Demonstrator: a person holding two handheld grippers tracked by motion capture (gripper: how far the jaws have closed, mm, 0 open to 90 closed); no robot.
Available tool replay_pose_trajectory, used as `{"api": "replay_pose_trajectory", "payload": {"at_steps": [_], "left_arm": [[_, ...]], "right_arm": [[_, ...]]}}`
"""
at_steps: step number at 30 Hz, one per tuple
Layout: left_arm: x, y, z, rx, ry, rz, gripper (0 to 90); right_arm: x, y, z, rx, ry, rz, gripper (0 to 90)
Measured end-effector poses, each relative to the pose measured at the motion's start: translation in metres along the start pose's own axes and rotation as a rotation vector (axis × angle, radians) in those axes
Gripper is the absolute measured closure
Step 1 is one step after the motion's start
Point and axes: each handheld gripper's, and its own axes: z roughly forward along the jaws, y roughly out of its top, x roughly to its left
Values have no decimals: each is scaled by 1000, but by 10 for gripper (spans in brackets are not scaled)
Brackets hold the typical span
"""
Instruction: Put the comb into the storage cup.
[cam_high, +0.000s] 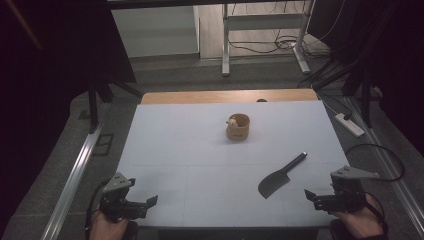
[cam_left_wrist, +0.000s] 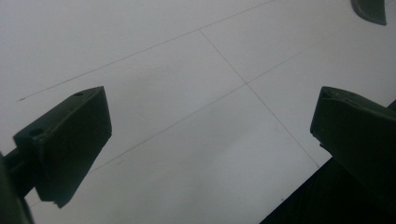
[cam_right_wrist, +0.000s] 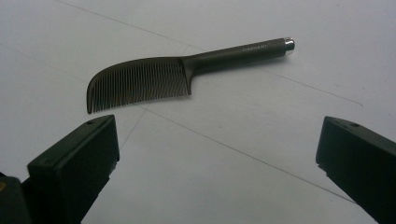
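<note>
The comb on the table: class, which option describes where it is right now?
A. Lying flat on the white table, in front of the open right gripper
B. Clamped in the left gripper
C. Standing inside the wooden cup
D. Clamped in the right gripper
A: the comb lies flat on the table, ahead of the right gripper, whose jaws stand wide apart around nothing.

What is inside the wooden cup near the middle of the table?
In the high view, a small pale object sits at the left rim of the wooden cup; too small to identify. The cup's wall hides whatever lies lower inside.
</note>
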Motion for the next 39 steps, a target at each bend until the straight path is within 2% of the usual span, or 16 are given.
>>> {"api": "replay_pose_trajectory", "payload": {"at_steps": [9, 22, 27, 39], "left_arm": [[0, 0, 0, 1, -3, -4, 0], [2, -1, -1, -3, -5, -12, 0], [2, -1, -1, -4, -6, -14, 0], [2, -1, -1, -5, -10, -16, 0]], "right_arm": [[0, 3, 2, 5, 27, -18, 0], [-7, 13, 6, -17, 69, -26, 0], [-9, 16, 7, -19, 63, -16, 0], [-12, 28, 18, -2, 64, -39, 0]]}}
